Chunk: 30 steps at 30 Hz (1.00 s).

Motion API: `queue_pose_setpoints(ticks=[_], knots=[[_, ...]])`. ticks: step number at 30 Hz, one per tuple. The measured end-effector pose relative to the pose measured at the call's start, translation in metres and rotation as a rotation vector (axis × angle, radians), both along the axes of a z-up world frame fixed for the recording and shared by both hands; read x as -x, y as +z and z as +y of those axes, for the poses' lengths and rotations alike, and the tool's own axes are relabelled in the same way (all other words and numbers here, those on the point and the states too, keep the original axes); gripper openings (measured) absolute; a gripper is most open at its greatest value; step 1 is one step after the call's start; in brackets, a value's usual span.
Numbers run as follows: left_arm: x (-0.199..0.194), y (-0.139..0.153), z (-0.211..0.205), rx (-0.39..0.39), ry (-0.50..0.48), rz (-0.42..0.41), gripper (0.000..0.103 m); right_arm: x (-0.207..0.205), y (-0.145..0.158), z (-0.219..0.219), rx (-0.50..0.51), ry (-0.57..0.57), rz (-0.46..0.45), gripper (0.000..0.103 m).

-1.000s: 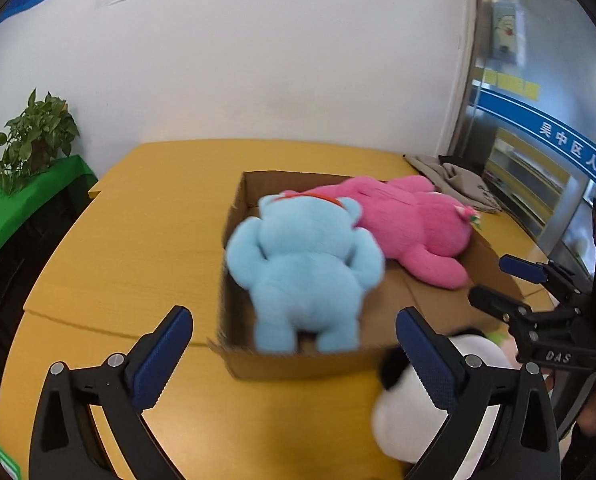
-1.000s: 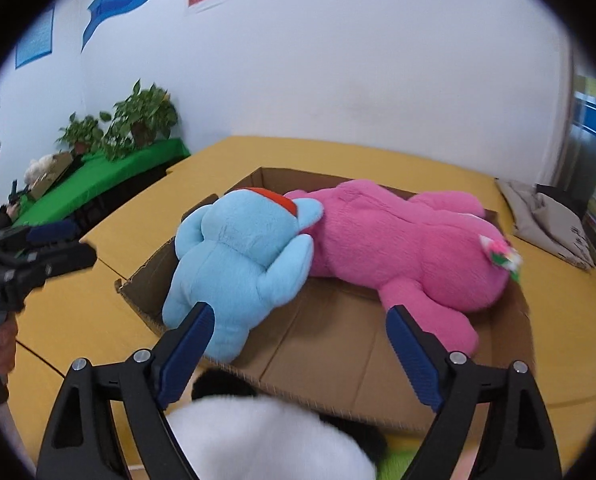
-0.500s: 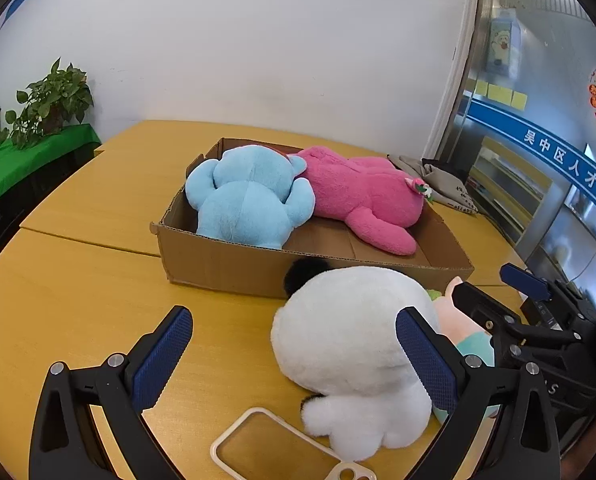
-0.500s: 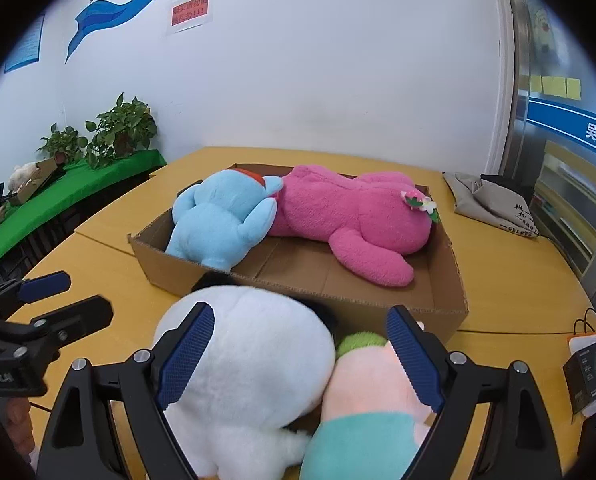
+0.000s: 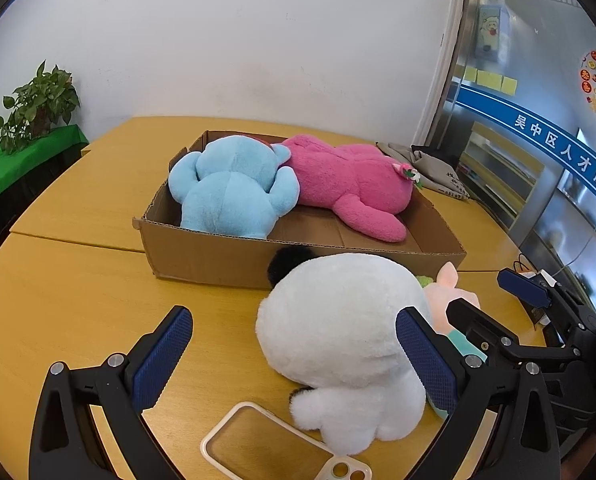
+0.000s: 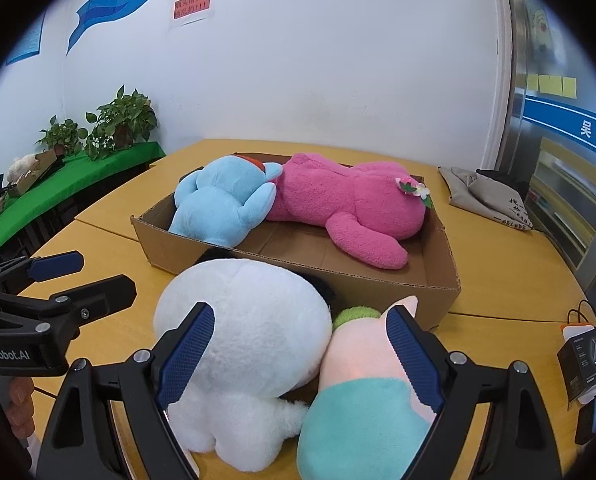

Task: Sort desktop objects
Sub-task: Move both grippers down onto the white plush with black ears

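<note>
A cardboard box (image 5: 218, 256) (image 6: 437, 276) on the yellow table holds a light-blue plush (image 5: 230, 192) (image 6: 218, 204) and a pink plush (image 5: 349, 184) (image 6: 337, 200), both lying down. In front of the box a white plush (image 5: 337, 320) (image 6: 250, 320) lies against a pink-and-teal plush (image 5: 449, 296) (image 6: 361, 368). My left gripper (image 5: 294, 360) (image 6: 98, 276) is open, its right finger beside the white plush. My right gripper (image 6: 299, 356) (image 5: 493, 300) is open too, hovering over both near plushes without pressing them.
A clear phone case (image 5: 266, 440) lies on the table by the left gripper. A grey cloth bag (image 5: 425, 168) (image 6: 485, 196) sits beyond the box on the right. A black boxed device (image 6: 585, 360) with cables is at far right. Potted plants (image 6: 118, 124) stand on a green shelf to the left.
Both grippers have drawn back from over the box toward the near side of the table. The white and pink-and-teal plushes and the phone case came into view. Both stay open.
</note>
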State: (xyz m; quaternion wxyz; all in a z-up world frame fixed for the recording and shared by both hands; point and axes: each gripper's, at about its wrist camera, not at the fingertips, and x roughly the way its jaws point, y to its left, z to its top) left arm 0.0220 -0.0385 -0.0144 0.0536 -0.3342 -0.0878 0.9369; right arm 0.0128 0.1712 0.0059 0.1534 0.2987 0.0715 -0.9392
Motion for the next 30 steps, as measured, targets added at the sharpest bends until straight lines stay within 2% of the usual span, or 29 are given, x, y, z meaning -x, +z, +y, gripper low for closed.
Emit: queue_pose_setpoints(ticks=[22, 30], knots=[[0.006, 0.003, 0.005, 0.02, -0.073, -0.002, 0.103, -0.001, 0.002, 0.011, 0.005, -0.043, 0.005, 0.088], [0.027, -0.014, -0.01, -0.036, -0.097, -0.082, 0.103, -0.002, -0.016, 0.016, 0.011, -0.029, -0.047, 0.088]])
